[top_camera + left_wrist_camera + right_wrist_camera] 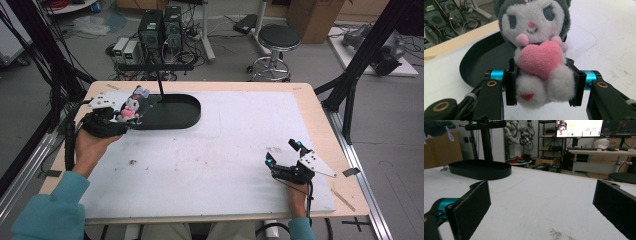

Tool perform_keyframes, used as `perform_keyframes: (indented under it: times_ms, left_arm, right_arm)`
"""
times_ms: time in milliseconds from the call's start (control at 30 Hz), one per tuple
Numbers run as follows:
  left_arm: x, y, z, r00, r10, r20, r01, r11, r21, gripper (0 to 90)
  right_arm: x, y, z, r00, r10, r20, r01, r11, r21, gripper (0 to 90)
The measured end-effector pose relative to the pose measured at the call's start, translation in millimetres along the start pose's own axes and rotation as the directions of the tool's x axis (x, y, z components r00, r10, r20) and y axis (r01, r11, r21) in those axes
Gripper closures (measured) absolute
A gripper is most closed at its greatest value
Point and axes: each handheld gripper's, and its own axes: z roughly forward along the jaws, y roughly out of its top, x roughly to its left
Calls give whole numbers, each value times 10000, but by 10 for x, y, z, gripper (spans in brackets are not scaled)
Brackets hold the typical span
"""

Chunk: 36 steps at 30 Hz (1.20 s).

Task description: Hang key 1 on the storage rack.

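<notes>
Lab room, white-covered tabletop (225, 145), black oval tray (172, 112) at far left. Left gripper (117, 120) fingers clamped on plush toy (537, 50) around lower body, toy upright, above tray's near end. Pink heart on chest; no readable writing. Right gripper (285, 154) resting on tabletop, fingers wide apart.

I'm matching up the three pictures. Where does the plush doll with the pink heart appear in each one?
High view: plush doll at upper left, clamped in the left tongs at the black tray's left end.
Left gripper view: doll at centre, pads squeezing its body.
Right gripper view: a dark plush edge at the top left corner, probably the doll.
Shared landmark: the black tray.
</notes>
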Motion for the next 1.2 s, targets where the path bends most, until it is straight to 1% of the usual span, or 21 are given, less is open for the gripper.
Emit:
perform_keyframes:
  times_ms: [100,200,333,367,500,633,667,733,800,867,1067,1200]
  left_arm:
    - [2,89,54,10000,16,-52,-16,9999,-116,532]
    - [10,178,99,9999,96,-134,-97,9999,-92,532]
    - [7,283,148,9998,79,-203,-85,9996,-267,532]
    - [9,306,155,9996,120,-238,-126,9996,-241,532]
    - [10,366,197,9994,65,-329,-77,9993,-370,532]
    - [20,412,227,9995,36,-314,-48,9993,-371,532]
    - [19,423,232,9995,59,-321,-73,9990,-435,532]
    - [14,444,249,9997,-26,-249,15,9989,-466,532]
    - [8,471,273,9993,111,-370,-125,9992,-383,532]
    - [5,504,299,9994,45,-340,-60,9990,-437,532]
    - [-29,633,376,9989,76,-471,-107,9978,-655,532]
    - [-25,694,416,9983,6,-583,-36,9986,-530,532]
  right_arm:
    - [3,0,1,10000,8,12,-8,10000,-11,7]
    - [3,0,1,10000,1,13,-1,10000,-11,7]
    - [2,0,2,10000,-8,9,8,10000,-11,7]
    - [3,0,1,10000,-4,7,4,10000,-6,7]
    - [1,0,4,10000,-55,1,55,10000,-32,7]
    - [3,1,2,10000,-69,-1,69,10000,-8,7]
    - [3,1,3,10000,-81,1,81,10000,-9,7]
    - [3,1,3,10000,-79,2,79,10000,-5,7]
    - [3,0,3,10000,-69,-2,69,10000,-8,6]
    - [5,1,3,10000,-92,11,92,10000,-13,7]
    - [5,1,3,10000,-86,13,86,10000,-7,7]
    - [4,1,3,10000,-86,12,86,10000,-2,7]
